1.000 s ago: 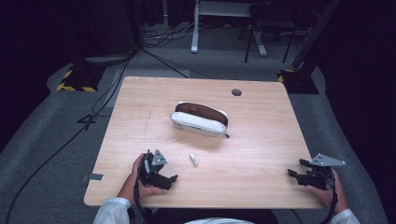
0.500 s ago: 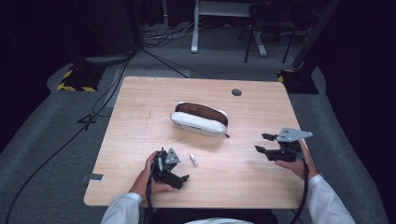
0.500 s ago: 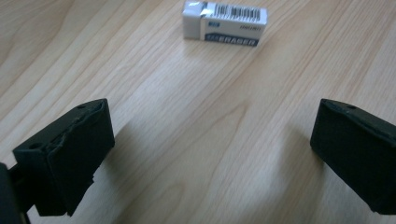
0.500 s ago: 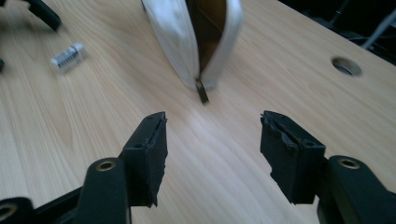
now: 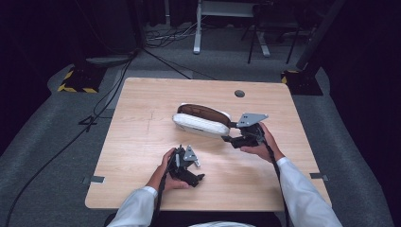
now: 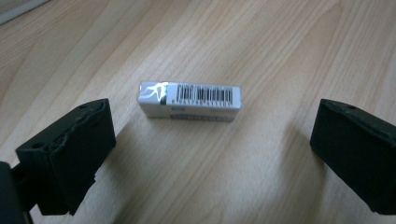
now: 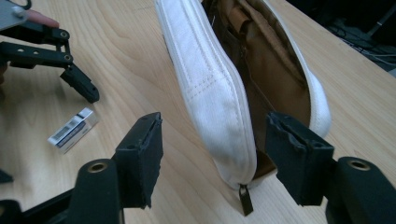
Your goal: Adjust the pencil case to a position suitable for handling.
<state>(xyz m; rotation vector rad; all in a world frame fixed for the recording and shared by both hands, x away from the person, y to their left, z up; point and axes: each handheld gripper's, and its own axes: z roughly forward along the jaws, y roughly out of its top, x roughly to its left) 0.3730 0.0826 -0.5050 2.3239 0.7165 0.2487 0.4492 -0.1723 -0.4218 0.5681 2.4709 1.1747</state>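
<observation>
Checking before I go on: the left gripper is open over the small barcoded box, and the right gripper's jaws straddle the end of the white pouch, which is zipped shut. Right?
Not quite: the white pouch is unzipped, its brown lining showing in the right gripper view. The rest holds: the left gripper is open over the small barcoded box, and the right gripper straddles the pouch's end.

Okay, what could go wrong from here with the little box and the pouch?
The small box lies flat between the left hand-held gripper's wide-open jaws; closing unevenly could push it sliding instead of gripping. The right hand-held gripper straddles one soft wall of the open white pouch, which may fold or drag.
</observation>
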